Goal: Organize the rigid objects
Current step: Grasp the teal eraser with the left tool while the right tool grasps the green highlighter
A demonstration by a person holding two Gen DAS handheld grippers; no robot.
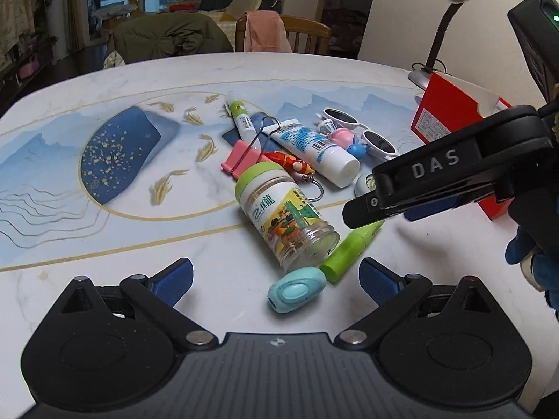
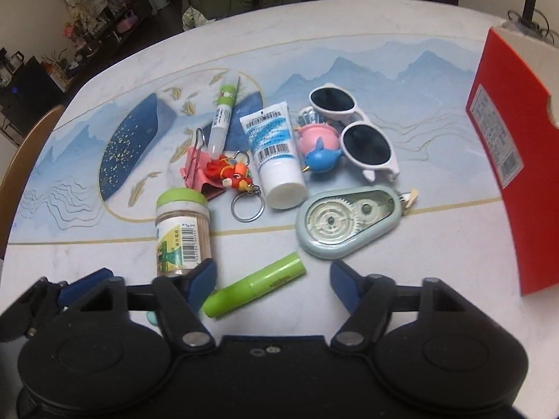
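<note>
Hovering apart and empty, the right tongs [image 2: 272, 281] straddle the green tube [image 2: 255, 284] on the bench [image 2: 419, 244] — left tongs [image 1: 276, 281] also apart; closing crookedly could nudge the toothpick jar [image 2: 183, 230] rolling

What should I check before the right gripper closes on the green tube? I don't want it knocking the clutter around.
1. Right gripper open, nothing gripped: ok.
2. Green tube between its fingers: ok; it lies slanted across the gap.
3. Toothpick jar clear of the fingers: not ok; one fingertip overlaps its base.
4. Correction tape clear: ok, just beyond the other fingertip.
5. Left gripper open and empty: ok; the teal oval thing lies between its fingers.
6. Red box upright at the side: ok.
</note>
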